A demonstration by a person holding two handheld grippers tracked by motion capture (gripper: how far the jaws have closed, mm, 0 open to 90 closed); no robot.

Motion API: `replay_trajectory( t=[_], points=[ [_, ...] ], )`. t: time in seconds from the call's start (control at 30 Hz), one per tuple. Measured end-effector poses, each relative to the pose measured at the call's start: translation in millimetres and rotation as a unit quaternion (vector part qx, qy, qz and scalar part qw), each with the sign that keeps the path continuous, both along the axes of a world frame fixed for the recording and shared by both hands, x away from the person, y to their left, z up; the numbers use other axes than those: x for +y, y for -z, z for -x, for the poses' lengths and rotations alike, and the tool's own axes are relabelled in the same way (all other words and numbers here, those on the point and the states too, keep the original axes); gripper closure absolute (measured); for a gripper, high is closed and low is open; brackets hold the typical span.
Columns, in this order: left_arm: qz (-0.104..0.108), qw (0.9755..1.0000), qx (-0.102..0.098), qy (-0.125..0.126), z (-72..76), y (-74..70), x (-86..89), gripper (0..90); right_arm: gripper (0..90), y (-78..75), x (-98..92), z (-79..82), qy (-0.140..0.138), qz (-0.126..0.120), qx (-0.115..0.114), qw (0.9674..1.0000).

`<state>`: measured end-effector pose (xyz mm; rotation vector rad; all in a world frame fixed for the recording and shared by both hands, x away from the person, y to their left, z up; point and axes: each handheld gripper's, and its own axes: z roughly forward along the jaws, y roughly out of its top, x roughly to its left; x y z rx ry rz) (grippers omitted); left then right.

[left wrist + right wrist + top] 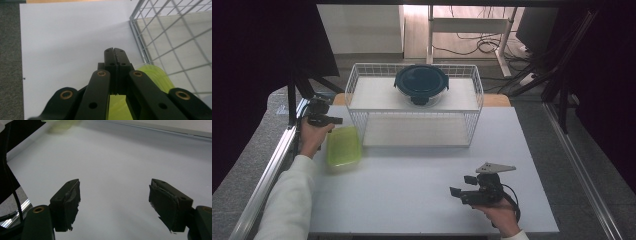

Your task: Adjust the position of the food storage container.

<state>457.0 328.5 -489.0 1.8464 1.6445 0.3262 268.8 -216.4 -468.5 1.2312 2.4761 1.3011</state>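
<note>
Handling: green lid [343, 146] looks light, thin, bendy | grasp: near edge | left tool [114, 53] clenched beside it, nothing visibly pinched | right tool [115, 202] released, idle on tabletop [422, 185]

Bright light comes from twelve o'clock. The table [422, 175] glows white, both sides stay dark, and near jaws look blurry.

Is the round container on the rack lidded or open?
Lidded: a dark blue lid covers the round container on the white wire rack.
</note>
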Motion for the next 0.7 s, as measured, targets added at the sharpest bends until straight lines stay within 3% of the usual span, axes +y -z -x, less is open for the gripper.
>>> replay_trajectory(
  t=[0.2, 0.4, 0.5, 0.6, 0.7],
  points=[
    [-0.014, 0.9996, 0.024, 0.002, -4.9, 8.2, -1.6, 90.0, 25.0, 2.3, -0.9, -1.3, 0.002, 0.002, 0.004, 1.0],
    [-0.018, 0.9992, 0.034, 0.01, -1.8, 7.2, -1.6, 90.0, 25.0, 3.8, -0.4, -2.0, 0.001, 0.004, 0.006, 1.0],
    [-0.021, 0.9988, 0.04, 0.02, 3.2, 5.9, -5.0, 90.0, 25.0, 3.5, 0.1, -1.3, 0.001, 0.004, 0.006, 1.0],
    [-0.001, 0.9991, 0.034, 0.024, 13.2, 4.8, -8.7, 90.0, 25.0, 3.3, 1.2, -0.3, -0.001, 0.004, 0.005, 1.0],
    [-0.008, 0.9986, 0.035, 0.038, 22.7, 4.2, -11.6, 90.0, 25.0, 3.2, 2.7, 0.7, -0.002, 0.005, 0.005, 1.0]
  ],
)
